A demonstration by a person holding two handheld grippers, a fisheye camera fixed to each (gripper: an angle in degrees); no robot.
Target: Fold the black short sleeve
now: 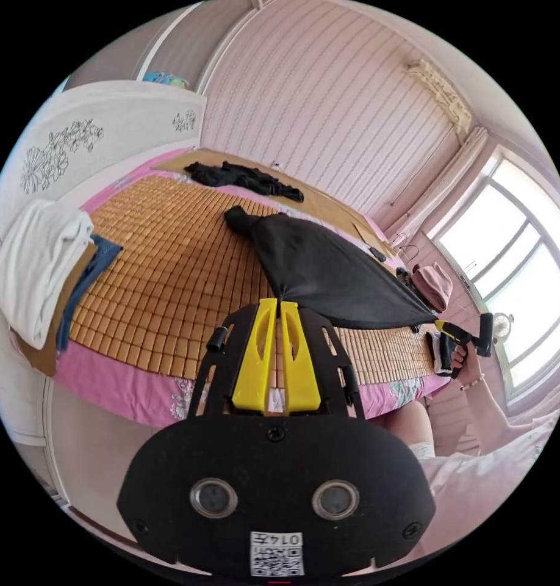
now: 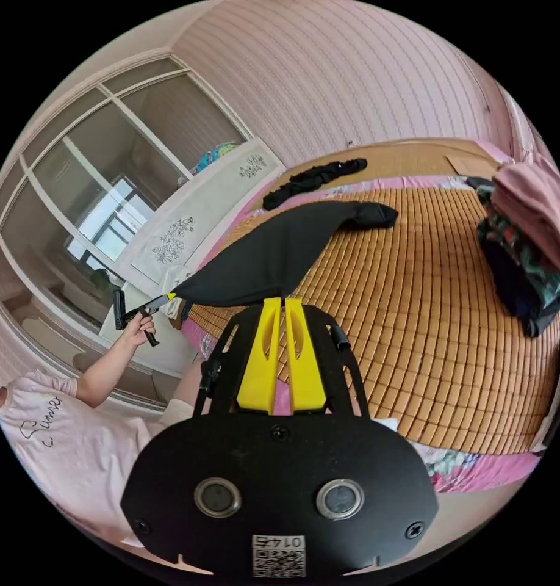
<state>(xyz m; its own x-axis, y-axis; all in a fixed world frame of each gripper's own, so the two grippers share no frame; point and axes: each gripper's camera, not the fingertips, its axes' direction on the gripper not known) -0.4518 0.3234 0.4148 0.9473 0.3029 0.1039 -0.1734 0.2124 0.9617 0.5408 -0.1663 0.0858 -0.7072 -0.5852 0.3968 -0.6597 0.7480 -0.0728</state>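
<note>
- Black short sleeve (image 1: 329, 274) hung stretched between both grippers, far end resting on bamboo bed mat (image 1: 170, 268).
- Left gripper (image 1: 279, 303) and right gripper (image 2: 282, 300) were each clamped on a corner.
- Folding judged barely begun.

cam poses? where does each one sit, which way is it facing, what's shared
Left gripper view: rides the left gripper, faces across the bamboo mat toward the headboard; right gripper and hand near the window.
Right gripper view: rides the right gripper, faces across the mat; left gripper, arm, torso.
Shared: black short sleeve stretched between both grippers, second black garment.
</note>
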